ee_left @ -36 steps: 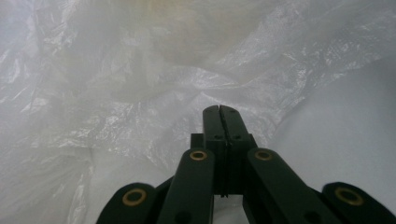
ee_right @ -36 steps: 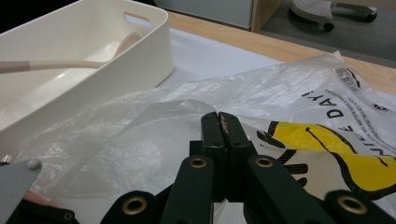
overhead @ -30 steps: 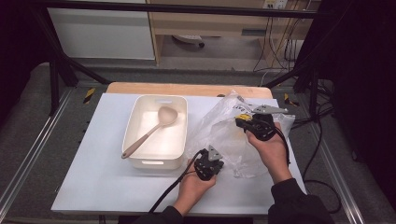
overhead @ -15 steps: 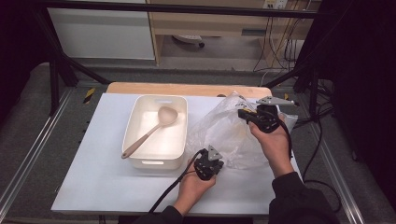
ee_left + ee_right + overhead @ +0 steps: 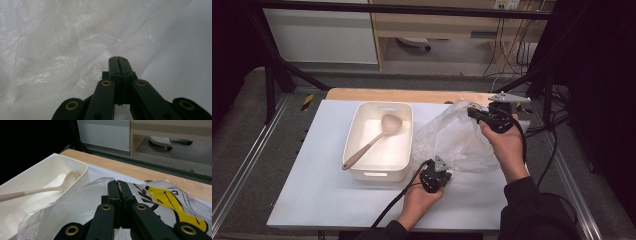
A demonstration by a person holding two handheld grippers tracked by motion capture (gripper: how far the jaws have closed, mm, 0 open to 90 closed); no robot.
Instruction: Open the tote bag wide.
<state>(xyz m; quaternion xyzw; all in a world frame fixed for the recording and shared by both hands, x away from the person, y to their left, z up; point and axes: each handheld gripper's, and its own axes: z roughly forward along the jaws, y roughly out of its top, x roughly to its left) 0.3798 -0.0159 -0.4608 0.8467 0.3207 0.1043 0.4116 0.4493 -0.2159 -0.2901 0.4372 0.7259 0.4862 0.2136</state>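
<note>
The crinkled clear plastic bag bears black lettering beside a yellow patch — too creased and cut off to read.

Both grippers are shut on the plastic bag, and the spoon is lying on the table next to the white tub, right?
Not quite. The spoon lies inside the white tub, not beside it, as the high view shows. The rest stands: the left gripper and right gripper are both shut on the plastic bag.
</note>
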